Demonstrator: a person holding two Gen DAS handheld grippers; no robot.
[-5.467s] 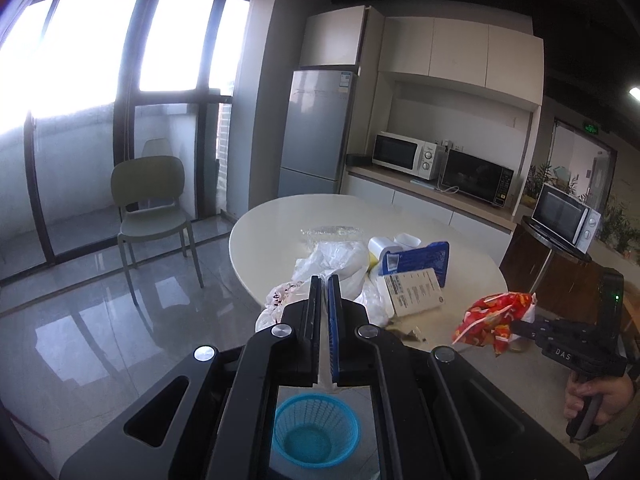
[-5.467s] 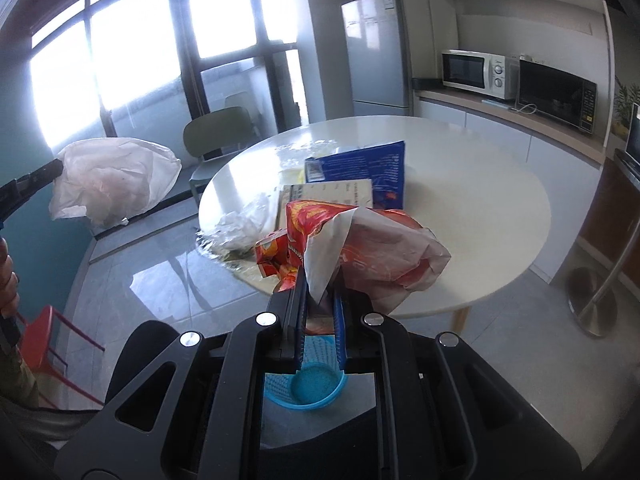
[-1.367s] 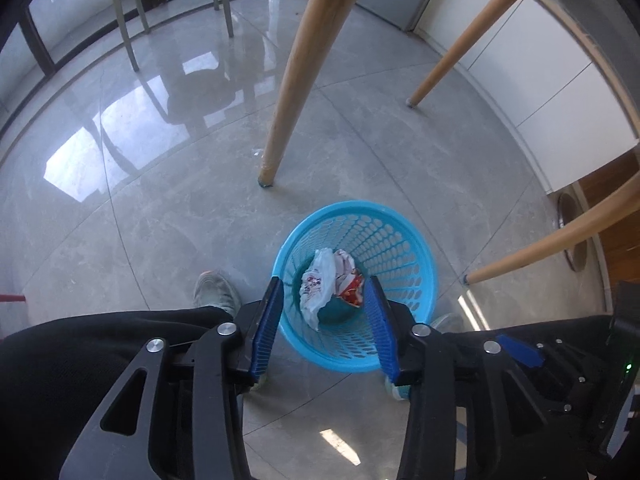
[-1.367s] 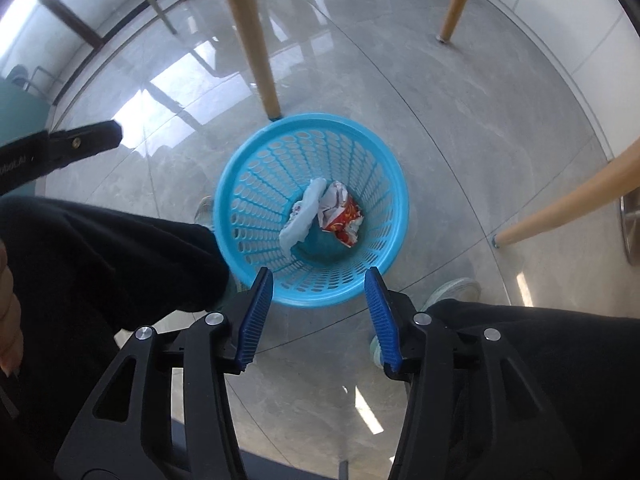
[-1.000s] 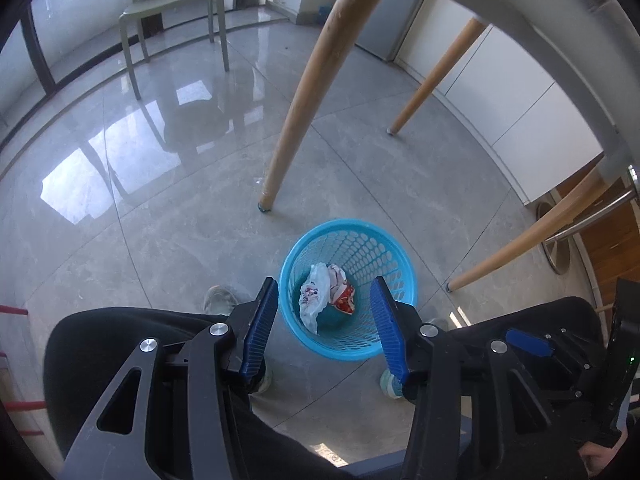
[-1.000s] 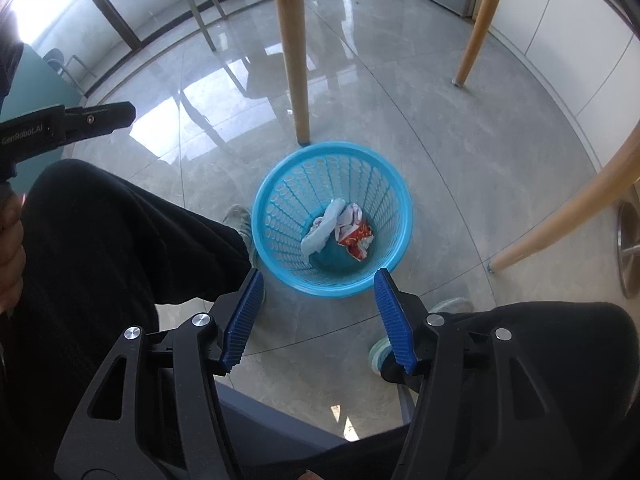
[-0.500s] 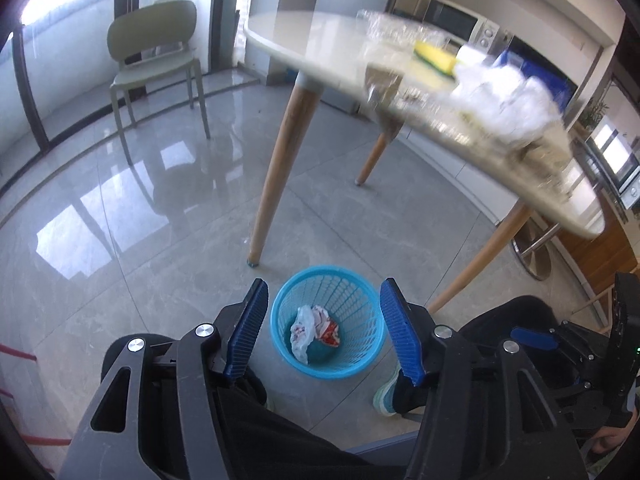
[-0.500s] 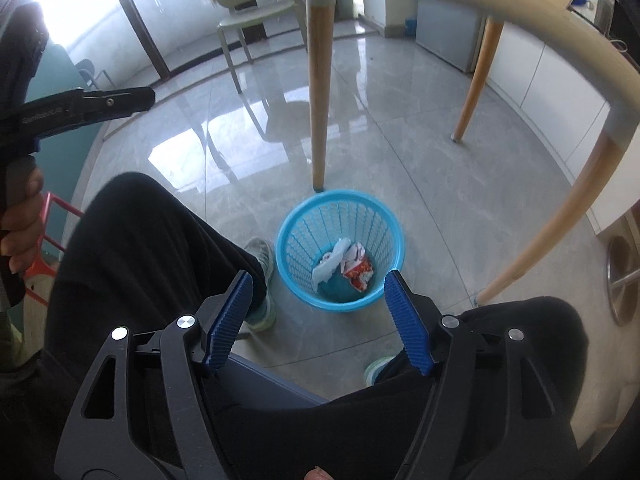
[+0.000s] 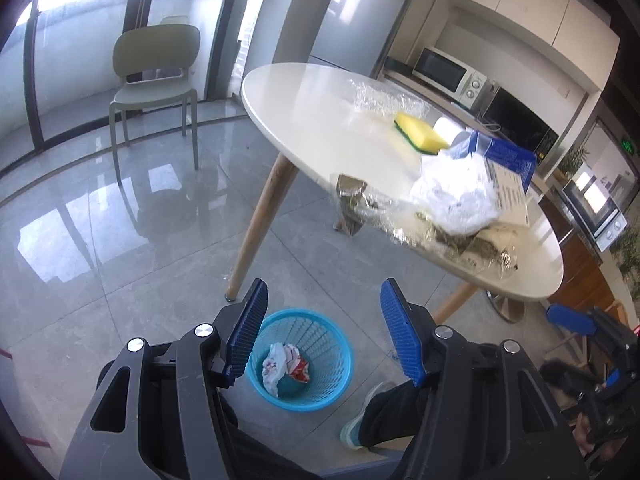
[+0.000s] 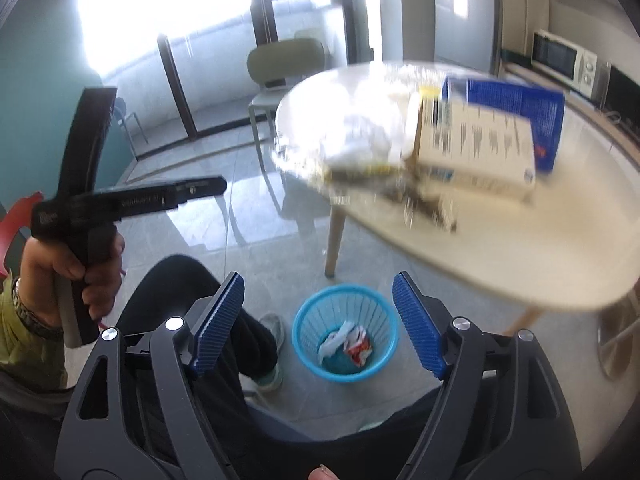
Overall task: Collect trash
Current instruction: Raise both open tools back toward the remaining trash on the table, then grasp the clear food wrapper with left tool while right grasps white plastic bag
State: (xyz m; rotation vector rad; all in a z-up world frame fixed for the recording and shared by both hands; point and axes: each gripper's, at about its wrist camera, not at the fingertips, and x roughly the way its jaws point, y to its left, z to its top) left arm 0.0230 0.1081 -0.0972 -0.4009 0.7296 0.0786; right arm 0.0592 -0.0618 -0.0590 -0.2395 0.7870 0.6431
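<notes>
A blue basket (image 9: 334, 376) stands on the floor by the round white table (image 9: 320, 120); it also shows in the right wrist view (image 10: 384, 360). It holds a white bag (image 9: 274, 364) and a red wrapper (image 9: 298, 368). On the table lie crumpled white plastic (image 9: 460, 196), a blue-and-white box (image 9: 508, 168), a yellow sponge (image 9: 420, 134), clear film (image 9: 380, 96) and brown scraps (image 9: 472, 244). My left gripper (image 9: 323, 330) is open and empty above the basket. My right gripper (image 10: 318, 318) is open and empty, also above it.
A green chair (image 9: 156, 76) stands by the windows. Wooden table legs (image 9: 260, 224) slant to the floor near the basket. The person's dark-trousered legs and shoe (image 9: 356, 424) are beside the basket. A counter with microwaves (image 9: 448, 72) lines the back wall.
Both grippers let go of the bag and wrapper, which now lie in the basket. Both have since risen and tilted up from the basket, so the tabletop is back in view.
</notes>
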